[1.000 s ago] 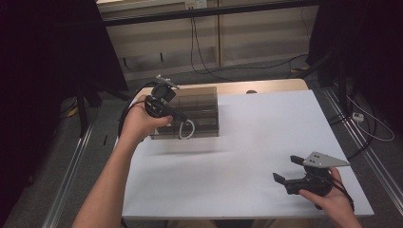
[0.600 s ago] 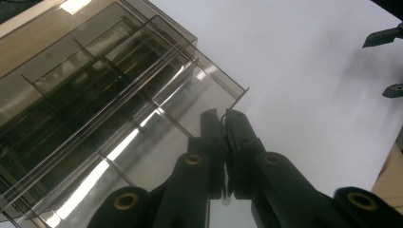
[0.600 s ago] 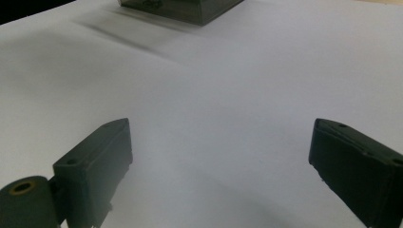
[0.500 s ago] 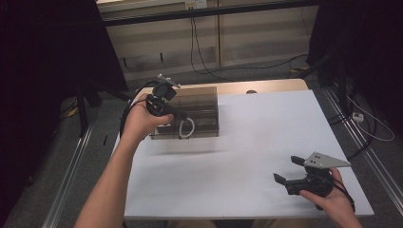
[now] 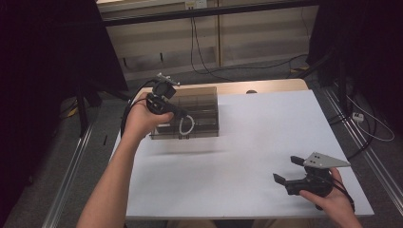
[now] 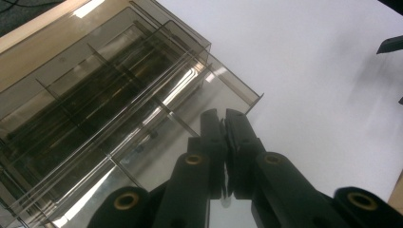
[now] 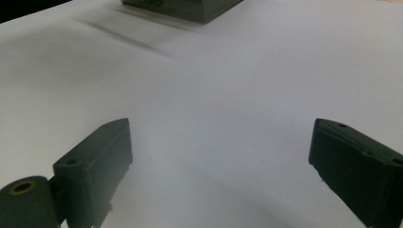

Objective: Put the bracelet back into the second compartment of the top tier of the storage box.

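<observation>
A smoky clear plastic box (image 5: pixel 202 99) with several divided compartments stands at the back left of the white table (image 5: pixel 252 137). My left gripper (image 5: pixel 182 115) hovers over the box's front left part, its jaws pressed together. A small white cable loop (image 5: pixel 186 126) hangs from its tips above a compartment. In the left gripper view the gripper (image 6: pixel 224 116) is shut over the box (image 6: pixel 95 109), with only a thin sliver of something between the jaws. My right gripper (image 5: pixel 286 168) rests low at the front right, open and holding nothing. Its jaws (image 7: pixel 221 147) stand wide over bare table.
The box's corner (image 7: pixel 190 7) lies far ahead in the right gripper view. A wooden strip (image 5: pixel 271 85) runs along the table's back edge. Metal rails (image 5: pixel 71 190) flank the table, and cables (image 5: pixel 204 57) lie on the floor behind.
</observation>
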Demonstrator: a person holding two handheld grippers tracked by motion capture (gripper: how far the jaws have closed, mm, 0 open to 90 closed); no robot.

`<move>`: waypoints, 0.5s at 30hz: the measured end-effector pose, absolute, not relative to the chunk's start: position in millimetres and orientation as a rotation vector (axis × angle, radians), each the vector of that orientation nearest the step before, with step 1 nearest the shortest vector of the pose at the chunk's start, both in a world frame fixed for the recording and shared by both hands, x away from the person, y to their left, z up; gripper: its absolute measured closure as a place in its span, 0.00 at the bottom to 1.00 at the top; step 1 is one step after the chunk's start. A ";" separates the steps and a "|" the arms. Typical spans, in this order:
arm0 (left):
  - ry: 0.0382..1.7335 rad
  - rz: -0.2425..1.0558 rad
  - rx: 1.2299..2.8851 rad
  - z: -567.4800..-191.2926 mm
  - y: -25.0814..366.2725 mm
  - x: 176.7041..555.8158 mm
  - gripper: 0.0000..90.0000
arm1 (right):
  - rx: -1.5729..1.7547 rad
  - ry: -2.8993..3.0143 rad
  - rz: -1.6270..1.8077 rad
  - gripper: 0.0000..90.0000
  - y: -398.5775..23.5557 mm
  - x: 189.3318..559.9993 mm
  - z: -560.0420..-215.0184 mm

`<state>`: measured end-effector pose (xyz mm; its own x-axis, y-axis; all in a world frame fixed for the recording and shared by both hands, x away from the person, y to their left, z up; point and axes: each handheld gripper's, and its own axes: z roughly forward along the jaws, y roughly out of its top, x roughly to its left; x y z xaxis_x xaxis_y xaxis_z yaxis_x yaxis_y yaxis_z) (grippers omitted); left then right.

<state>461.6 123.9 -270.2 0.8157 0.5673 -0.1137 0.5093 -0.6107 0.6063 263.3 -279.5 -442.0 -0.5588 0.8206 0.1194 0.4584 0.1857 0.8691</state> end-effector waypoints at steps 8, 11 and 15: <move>0.794 0.137 2.343 -272.1 124.2 464.9 0.97 | 1.206 2.092 1.327 0.07 -279.5 263.1 -441.7; 0.789 0.147 2.347 -272.8 124.7 466.0 0.97 | 1.204 2.094 1.327 0.07 -279.4 263.0 -441.7; 0.795 0.144 2.350 -275.5 125.1 467.2 0.97 | 1.201 2.096 1.328 0.07 -279.3 263.0 -441.8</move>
<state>467.2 125.1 -275.5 0.8107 0.5774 -0.0971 0.5067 -0.6089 0.6103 263.0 -279.3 -441.8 -0.5609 0.8193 0.1189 0.4577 0.1872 0.8692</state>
